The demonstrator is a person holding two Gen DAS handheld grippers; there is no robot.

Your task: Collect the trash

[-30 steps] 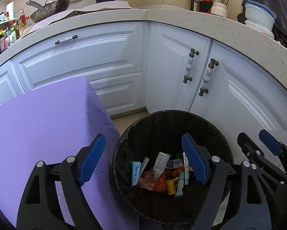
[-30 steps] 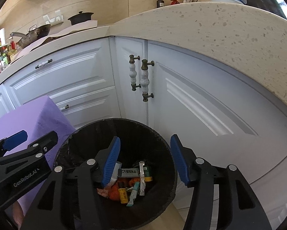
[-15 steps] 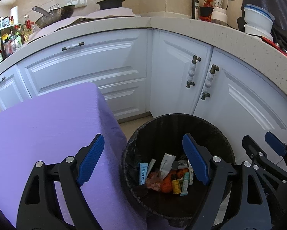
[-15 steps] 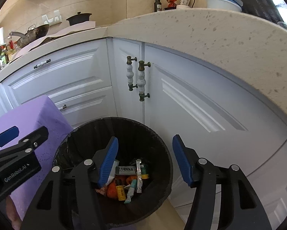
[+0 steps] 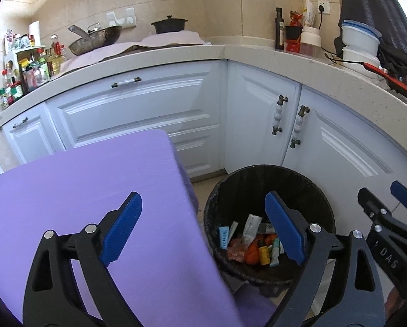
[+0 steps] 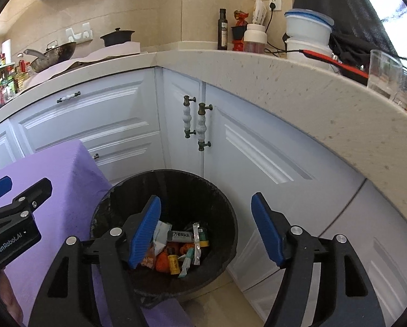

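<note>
Both grippers have risen and drawn back since a second ago, so the black trash bin (image 5: 268, 179) sits lower in view, on the floor between the purple-covered table (image 5: 80, 190) and the white cabinets (image 6: 257, 147). Its litter (image 6: 176, 250) of light wrappers and tubes looks crushable and suits a pinch at the edges. The left gripper (image 5: 203, 231) and the right gripper (image 6: 206, 229) hover above it, jaws spread, empty.

The right gripper (image 6: 206, 229) hangs with jaws spread and empty above the black trash bin (image 6: 225, 212). Wrappers and small bottles (image 6: 176, 256) lie at the bin's bottom. The bin stands on the floor, beside the purple cloth (image 6: 67, 169) and below the counter (image 6: 285, 81) corner.
</note>
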